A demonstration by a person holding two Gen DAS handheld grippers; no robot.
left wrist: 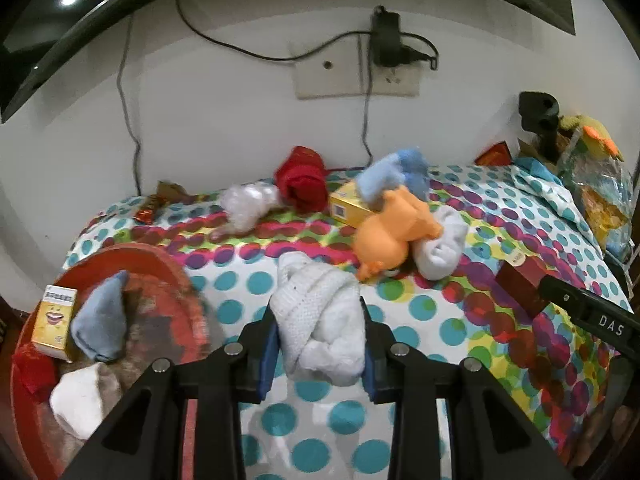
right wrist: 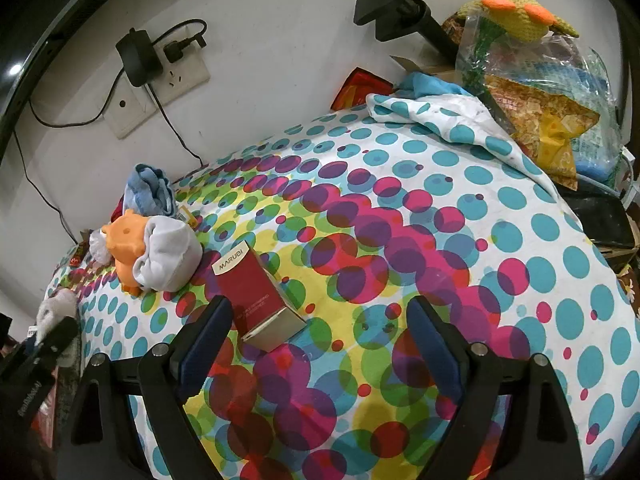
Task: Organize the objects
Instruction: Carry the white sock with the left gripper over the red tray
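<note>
My left gripper (left wrist: pixel 318 312) is shut on a white knitted sock bundle (left wrist: pixel 320 320), held just above the dotted cloth. To its left a red basin (left wrist: pixel 168 268) holds a yellow box (left wrist: pixel 54 322), a blue sock (left wrist: pixel 102 320), a red item and a white one. Farther back lie a red sock (left wrist: pixel 302 180), a blue sock (left wrist: pixel 396 174), an orange toy (left wrist: pixel 394 232), a yellow box (left wrist: pixel 348 204) and a grey-white sock (left wrist: pixel 440 246). My right gripper (right wrist: pixel 320 324) is open just short of a dark red MARUBI box (right wrist: pixel 256 296), which lies toward its left finger.
A wall with a socket plate (left wrist: pixel 356 72), charger and cables stands behind the table. A black stand (right wrist: pixel 400 16), a plastic bag of packets (right wrist: pixel 540 108) and a yellow knitted toy (right wrist: pixel 516 12) crowd the right end. A crumpled plastic wrap (left wrist: pixel 248 204) lies by the red sock.
</note>
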